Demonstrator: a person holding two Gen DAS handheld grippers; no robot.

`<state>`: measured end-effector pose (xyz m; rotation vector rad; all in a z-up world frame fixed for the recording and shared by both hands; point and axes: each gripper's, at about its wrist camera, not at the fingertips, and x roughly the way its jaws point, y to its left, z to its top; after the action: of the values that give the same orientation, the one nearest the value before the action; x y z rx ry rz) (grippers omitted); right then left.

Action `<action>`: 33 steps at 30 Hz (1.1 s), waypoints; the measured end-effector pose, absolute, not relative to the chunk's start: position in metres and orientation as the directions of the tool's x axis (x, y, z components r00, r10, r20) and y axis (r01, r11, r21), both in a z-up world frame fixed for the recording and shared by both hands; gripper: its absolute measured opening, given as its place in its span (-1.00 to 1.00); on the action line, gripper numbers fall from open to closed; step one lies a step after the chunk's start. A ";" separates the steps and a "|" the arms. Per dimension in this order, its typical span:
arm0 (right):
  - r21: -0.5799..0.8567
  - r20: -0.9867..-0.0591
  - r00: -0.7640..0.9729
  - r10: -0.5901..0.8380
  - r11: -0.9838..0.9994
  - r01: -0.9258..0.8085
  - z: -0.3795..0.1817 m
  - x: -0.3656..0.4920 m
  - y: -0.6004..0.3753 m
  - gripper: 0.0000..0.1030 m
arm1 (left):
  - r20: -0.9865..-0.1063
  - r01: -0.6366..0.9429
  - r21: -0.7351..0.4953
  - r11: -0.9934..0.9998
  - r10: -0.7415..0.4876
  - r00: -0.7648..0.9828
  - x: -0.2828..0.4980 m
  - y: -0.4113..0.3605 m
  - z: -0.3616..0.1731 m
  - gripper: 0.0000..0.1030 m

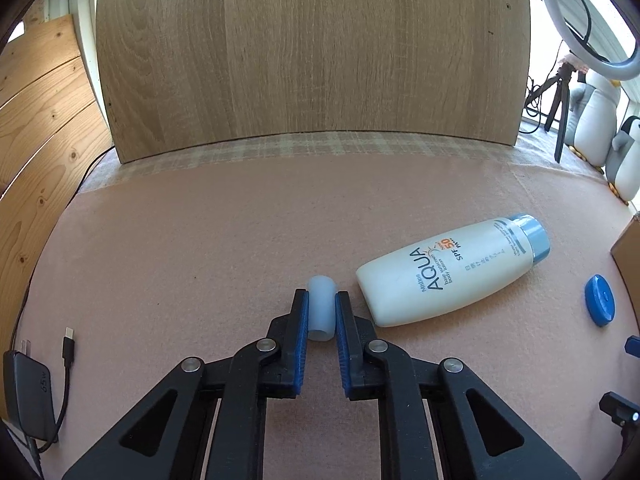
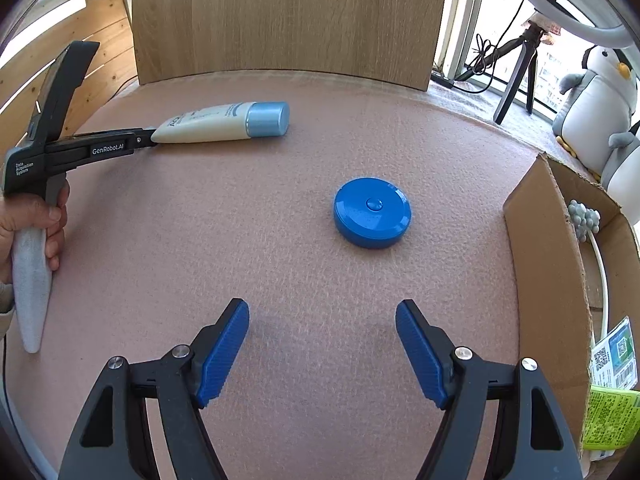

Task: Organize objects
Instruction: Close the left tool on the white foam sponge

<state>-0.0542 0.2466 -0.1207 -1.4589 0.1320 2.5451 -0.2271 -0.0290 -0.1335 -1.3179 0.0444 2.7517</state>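
One small translucent cap [image 1: 321, 307] clamped in L gripper [image 1: 322, 312], R gripper [image 2: 322, 344] open/empty; pick step, next: lift, carry to cardboard box [image 2: 536, 240].

Pink felt tabletop [image 2: 280, 240], upright wood panel [image 1: 312, 52], ring light [image 1: 624, 60], possibly sunlit window [image 2: 472, 20]

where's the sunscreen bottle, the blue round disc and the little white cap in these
sunscreen bottle [image 1: 444, 270]: left wrist view, on the printed front of its body
blue round disc [image 2: 372, 212]: right wrist view, on its flat top
little white cap [image 1: 321, 306]: left wrist view, on its side, between the left fingers
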 end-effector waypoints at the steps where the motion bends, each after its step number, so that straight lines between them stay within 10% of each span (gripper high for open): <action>1: -0.023 -0.861 -0.490 0.134 -0.974 -0.226 -0.121 -0.054 0.248 0.40 | -0.777 -0.092 -0.021 -0.996 0.074 -0.625 -0.227 -0.032 -0.134 -0.85; 33: -0.074 -0.839 -0.502 0.210 -0.958 -0.278 -0.118 -0.069 0.279 0.40 | -0.749 -0.064 -0.086 -0.994 0.107 -0.654 -0.133 -0.052 -0.105 -0.90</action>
<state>-0.0690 0.2790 -0.1183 -1.3830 0.1020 2.5002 -0.1334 -0.0519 -0.1050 -1.2605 -0.0800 2.7738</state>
